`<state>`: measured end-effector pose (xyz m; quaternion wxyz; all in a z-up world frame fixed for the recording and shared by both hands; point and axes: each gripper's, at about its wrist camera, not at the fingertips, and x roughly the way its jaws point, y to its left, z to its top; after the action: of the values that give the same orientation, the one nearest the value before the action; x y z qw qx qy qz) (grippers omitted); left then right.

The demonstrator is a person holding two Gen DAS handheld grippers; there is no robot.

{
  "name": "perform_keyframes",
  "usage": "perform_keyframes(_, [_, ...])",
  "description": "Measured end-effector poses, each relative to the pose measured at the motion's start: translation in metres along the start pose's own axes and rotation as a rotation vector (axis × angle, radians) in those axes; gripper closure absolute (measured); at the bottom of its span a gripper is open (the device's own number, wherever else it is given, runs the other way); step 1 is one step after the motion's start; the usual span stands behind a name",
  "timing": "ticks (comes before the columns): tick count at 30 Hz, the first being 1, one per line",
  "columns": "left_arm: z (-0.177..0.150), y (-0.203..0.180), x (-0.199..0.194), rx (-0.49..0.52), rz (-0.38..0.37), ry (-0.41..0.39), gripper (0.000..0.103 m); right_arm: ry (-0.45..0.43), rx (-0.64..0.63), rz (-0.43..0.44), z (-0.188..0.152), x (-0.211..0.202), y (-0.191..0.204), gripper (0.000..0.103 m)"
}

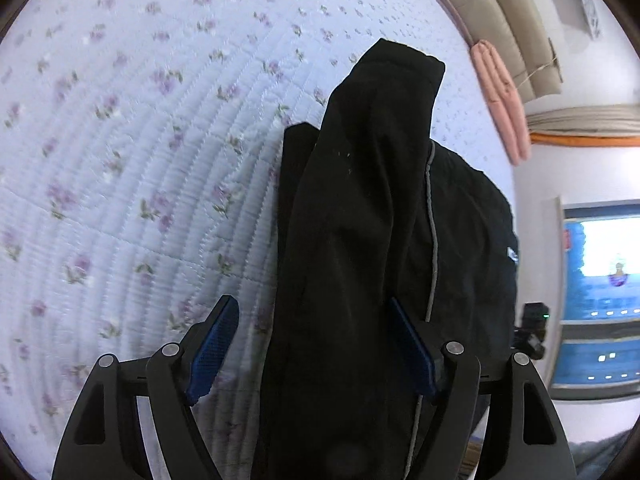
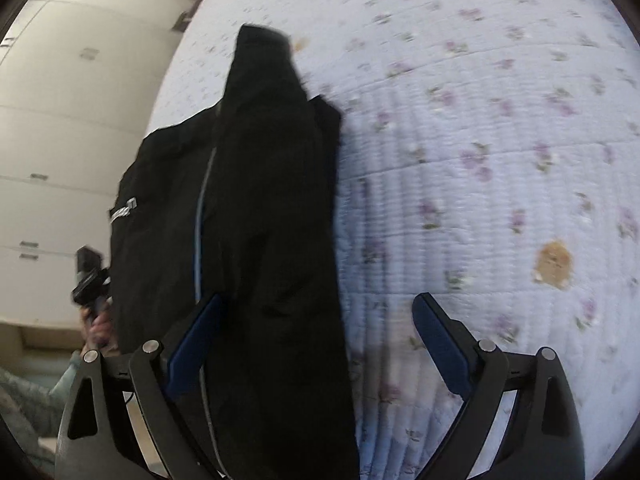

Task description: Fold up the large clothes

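A long black garment (image 1: 360, 208) with a thin grey piping line lies folded lengthwise on a pale blue floral quilt (image 1: 140, 160). My left gripper (image 1: 312, 301) stands open over its near end. The cloth runs between the blue pads; the left pad (image 1: 216, 344) is clear of it over the quilt. In the right wrist view the same black garment (image 2: 264, 208) runs up the quilt (image 2: 480, 140). My right gripper (image 2: 318, 298) is open wide. Its left pad (image 2: 196, 340) is at the cloth and its right pad (image 2: 440, 340) hangs over bare quilt.
Pink folded cloth (image 1: 504, 104) and beige bedding lie at the bed's far right edge, with a lit screen (image 1: 600, 292) beyond. White cupboards (image 2: 60, 140) stand left of the bed. A brown stain (image 2: 554, 264) marks the quilt. A hand (image 2: 98, 328) grips the other device.
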<state>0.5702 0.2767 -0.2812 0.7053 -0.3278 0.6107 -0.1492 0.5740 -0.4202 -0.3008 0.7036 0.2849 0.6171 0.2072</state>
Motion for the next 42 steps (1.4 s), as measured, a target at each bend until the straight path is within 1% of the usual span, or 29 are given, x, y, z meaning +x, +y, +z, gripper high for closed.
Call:
perform_keyframes(1, [0.0, 0.001, 0.002, 0.0, -0.029, 0.007, 0.025, 0.017, 0.002, 0.044, 0.003, 0.007, 0.005, 0.012])
perform_keyframes(2, [0.0, 0.003, 0.007, 0.002, -0.059, 0.019, 0.025, 0.031, 0.012, 0.096, 0.006, 0.012, 0.002, 0.014])
perform_keyframes(3, [0.0, 0.004, 0.012, 0.003, -0.074, 0.029, 0.025, 0.035, 0.019, 0.122, 0.009, 0.016, -0.003, 0.014])
perform_keyframes(7, [-0.001, -0.005, 0.024, 0.035, -0.087, 0.038, 0.025, 0.003, 0.077, 0.227, 0.02, 0.025, -0.012, 0.015])
perform_keyframes(8, [-0.001, -0.007, 0.028, 0.032, -0.09, 0.036, 0.025, -0.007, 0.083, 0.238, 0.022, 0.027, -0.011, 0.015])
perform_keyframes(9, [0.0, -0.01, 0.03, 0.035, -0.088, 0.034, 0.025, -0.012, 0.078, 0.247, 0.024, 0.03, -0.008, 0.021])
perform_keyframes(10, [0.001, -0.013, 0.031, 0.049, -0.077, 0.028, 0.036, -0.006, 0.064, 0.247, 0.025, 0.035, -0.002, 0.034])
perform_keyframes(11, [-0.002, -0.018, 0.029, 0.073, -0.061, 0.02, 0.041, -0.007, 0.046, 0.237, 0.021, 0.035, 0.004, 0.038])
perform_keyframes(12, [0.001, -0.027, 0.03, 0.089, -0.049, 0.012, 0.051, -0.016, 0.019, 0.218, 0.019, 0.035, 0.011, 0.044])
perform_keyframes(13, [-0.003, -0.036, 0.026, 0.122, -0.029, -0.007, 0.062, -0.029, 0.002, 0.196, 0.017, 0.032, 0.016, 0.05])
perform_keyframes(14, [-0.006, -0.043, 0.021, 0.146, -0.019, -0.023, 0.066, -0.041, -0.004, 0.189, 0.016, 0.029, 0.019, 0.053])
perform_keyframes(15, [-0.01, -0.051, 0.016, 0.158, -0.02, -0.039, 0.073, -0.059, -0.004, 0.187, 0.013, 0.024, 0.023, 0.061])
perform_keyframes(16, [-0.013, -0.056, 0.009, 0.164, -0.034, -0.058, 0.077, -0.077, -0.009, 0.189, 0.009, 0.017, 0.029, 0.067])
perform_keyframes(18, [-0.022, -0.07, -0.006, 0.179, -0.069, -0.094, 0.08, -0.117, -0.043, 0.18, -0.002, 0.001, 0.047, 0.071])
perform_keyframes(19, [-0.027, -0.078, -0.014, 0.188, -0.086, -0.112, 0.08, -0.13, -0.056, 0.182, -0.005, -0.004, 0.055, 0.072])
perform_keyframes(21, [-0.035, -0.092, -0.03, 0.213, -0.118, -0.139, 0.081, -0.159, -0.102, 0.187, -0.02, -0.016, 0.083, 0.073])
perform_keyframes(23, [-0.05, -0.112, -0.048, 0.262, -0.125, -0.167, 0.081, -0.172, -0.169, 0.168, -0.037, -0.029, 0.115, 0.073])
perform_keyframes(24, [-0.06, -0.12, -0.059, 0.282, -0.13, -0.188, 0.081, -0.175, -0.184, 0.165, -0.04, -0.032, 0.121, 0.073])
perform_keyframes(26, [-0.075, -0.128, -0.079, 0.288, -0.147, -0.227, 0.081, -0.189, -0.206, 0.174, -0.057, -0.047, 0.141, 0.073])
perform_keyframes(27, [-0.084, -0.123, -0.094, 0.288, -0.156, -0.246, 0.081, -0.194, -0.209, 0.182, -0.066, -0.053, 0.146, 0.073])
perform_keyframes(29, [-0.106, -0.128, -0.115, 0.289, -0.168, -0.288, 0.082, -0.207, -0.216, 0.202, -0.086, -0.067, 0.156, 0.074])
perform_keyframes(30, [-0.119, -0.134, -0.124, 0.292, -0.169, -0.304, 0.082, -0.213, -0.219, 0.211, -0.089, -0.069, 0.157, 0.074])
perform_keyframes(32, [-0.148, -0.132, -0.146, 0.299, -0.158, -0.331, 0.082, -0.222, -0.22, 0.234, -0.098, -0.077, 0.159, 0.074])
perform_keyframes(35, [-0.186, -0.131, -0.167, 0.287, -0.15, -0.347, 0.081, -0.216, -0.21, 0.249, -0.112, -0.086, 0.157, 0.074])
perform_keyframes(38, [-0.228, -0.126, -0.182, 0.264, -0.144, -0.345, 0.081, -0.19, -0.201, 0.233, -0.127, -0.085, 0.161, 0.074])
perform_keyframes(39, [-0.236, -0.124, -0.184, 0.257, -0.142, -0.344, 0.081, -0.18, -0.195, 0.232, -0.129, -0.084, 0.161, 0.074])
perform_keyframes(40, [-0.249, -0.12, -0.185, 0.242, -0.14, -0.338, 0.081, -0.168, -0.192, 0.222, -0.138, -0.085, 0.158, 0.074])
perform_keyframes(42, [-0.264, -0.11, -0.185, 0.22, -0.138, -0.325, 0.081, -0.139, -0.186, 0.197, -0.154, -0.081, 0.16, 0.074])
